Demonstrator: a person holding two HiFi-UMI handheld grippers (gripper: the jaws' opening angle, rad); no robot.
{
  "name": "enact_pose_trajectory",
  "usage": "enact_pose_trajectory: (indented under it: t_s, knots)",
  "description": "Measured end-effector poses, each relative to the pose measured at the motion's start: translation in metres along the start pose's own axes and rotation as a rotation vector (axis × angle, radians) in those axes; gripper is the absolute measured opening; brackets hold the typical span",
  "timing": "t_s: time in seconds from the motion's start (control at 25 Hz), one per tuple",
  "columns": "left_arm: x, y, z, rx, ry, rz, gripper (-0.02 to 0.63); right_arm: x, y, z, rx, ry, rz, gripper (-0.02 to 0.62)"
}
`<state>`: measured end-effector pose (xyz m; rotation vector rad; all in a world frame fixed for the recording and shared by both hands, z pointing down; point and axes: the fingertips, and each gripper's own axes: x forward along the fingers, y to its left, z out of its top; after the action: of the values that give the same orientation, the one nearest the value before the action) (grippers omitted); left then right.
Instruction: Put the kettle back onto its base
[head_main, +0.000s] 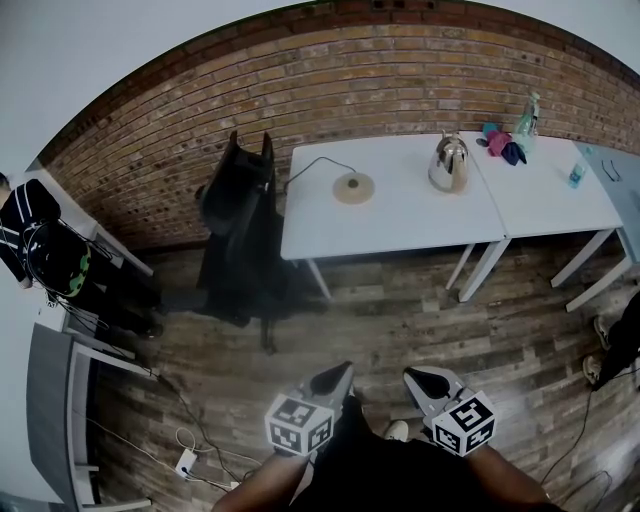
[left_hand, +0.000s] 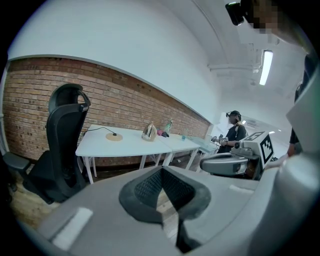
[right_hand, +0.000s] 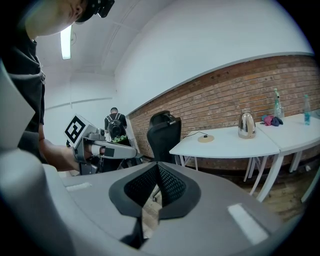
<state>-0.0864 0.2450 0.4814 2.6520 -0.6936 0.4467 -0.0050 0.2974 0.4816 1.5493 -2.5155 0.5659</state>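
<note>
The kettle (head_main: 449, 162) stands on the white counter (head_main: 410, 218), far ahead of both sets of fingers. Its round base (head_main: 353, 187) lies on the same counter, to the left of the kettle and apart from it. A black cord (head_main: 310, 165) runs from the base toward the black chair (head_main: 238, 235). So the kettle is not on its base yet.

The left gripper (head_main: 340, 372) and the right gripper (head_main: 413, 378) hang low over the wood floor (head_main: 420, 310), side by side and well short of the counter. The left fingers (left_hand: 149, 187) are pressed together with nothing in them. The right fingers (right_hand: 142, 186) are pressed together too, and empty.

I think the step now is to walk up to the counter. To do it well, get close first. Then spread one set of fingers wide and take the kettle by its handle. Keep it upright and aim for the middle of the base.

The head view looks from above, so it shows the gap between kettle and base best. The gripper views show the fingers touching, and each shows the other gripper beside it. Only the left gripper view shows a person (left_hand: 234, 131) far off past the counter.
</note>
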Motion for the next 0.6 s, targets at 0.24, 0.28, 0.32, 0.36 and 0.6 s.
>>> enact_pose_trajectory:
  t_s: [0.24, 0.28, 0.32, 0.36, 0.6]
  knots:
    - [0.003, 0.013, 0.003, -0.004, 0.006, 0.007, 0.000, 0.013, -0.002, 0.003, 0.004, 0.008, 0.011, 0.026]
    - [0.004, 0.015, 0.003, -0.005, 0.007, 0.008, 0.000, 0.016, -0.003, 0.004, 0.006, 0.009, 0.012, 0.026]
    - [0.004, 0.017, 0.004, -0.005, 0.008, 0.008, 0.000, 0.018, -0.003, 0.005, 0.007, 0.010, 0.013, 0.026]
    - [0.005, 0.020, 0.005, -0.005, 0.009, 0.007, 0.000, 0.021, -0.003, 0.005, 0.009, 0.011, 0.014, 0.026]
    - [0.012, 0.035, 0.006, -0.011, 0.021, 0.013, 0.000, 0.038, -0.008, 0.006, 0.022, 0.025, 0.020, 0.026]
